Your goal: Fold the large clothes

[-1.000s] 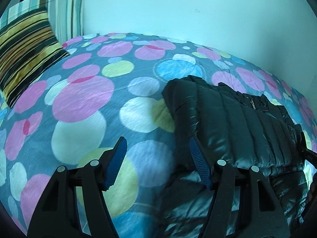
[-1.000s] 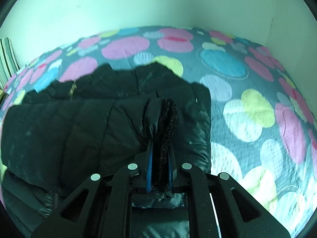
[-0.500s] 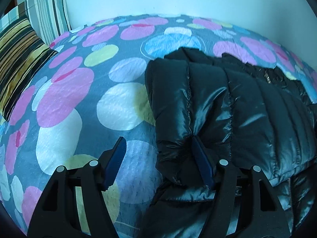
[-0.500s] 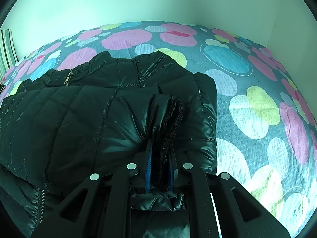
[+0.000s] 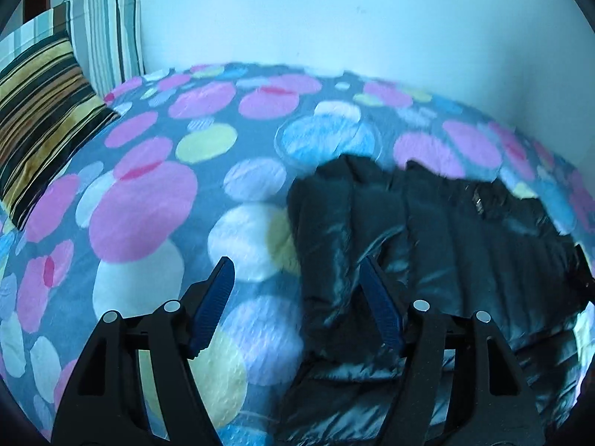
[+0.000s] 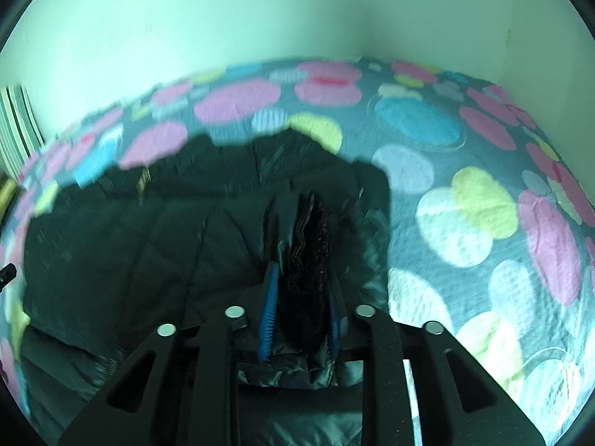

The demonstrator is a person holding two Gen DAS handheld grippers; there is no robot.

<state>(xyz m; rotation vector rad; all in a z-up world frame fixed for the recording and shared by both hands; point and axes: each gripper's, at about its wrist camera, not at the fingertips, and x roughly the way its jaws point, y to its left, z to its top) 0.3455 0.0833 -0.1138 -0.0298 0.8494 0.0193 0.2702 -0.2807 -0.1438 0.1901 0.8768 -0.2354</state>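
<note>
A shiny black quilted puffer jacket (image 5: 446,238) lies folded on the spotted bedspread (image 5: 148,204). My left gripper (image 5: 297,271) is open over the jacket's left edge, its right finger resting on the fabric and its left finger over the bedspread. In the right wrist view the jacket (image 6: 148,245) fills the left and middle. My right gripper (image 6: 301,278) is shut on a bunched fold of the jacket with a dark fuzzy trim (image 6: 310,260) between its blue pads.
Two striped pillows (image 5: 48,85) stand at the bed's far left against the wall. A pale wall (image 5: 334,18) runs along the far side of the bed, with a corner (image 6: 357,29) in the right wrist view. Bedspread (image 6: 483,223) lies bare right of the jacket.
Both views have pulled back and tilted up, so the jacket sits lower and farther. The left gripper stays open at the jacket's left edge. The right gripper stays shut on the fold.
</note>
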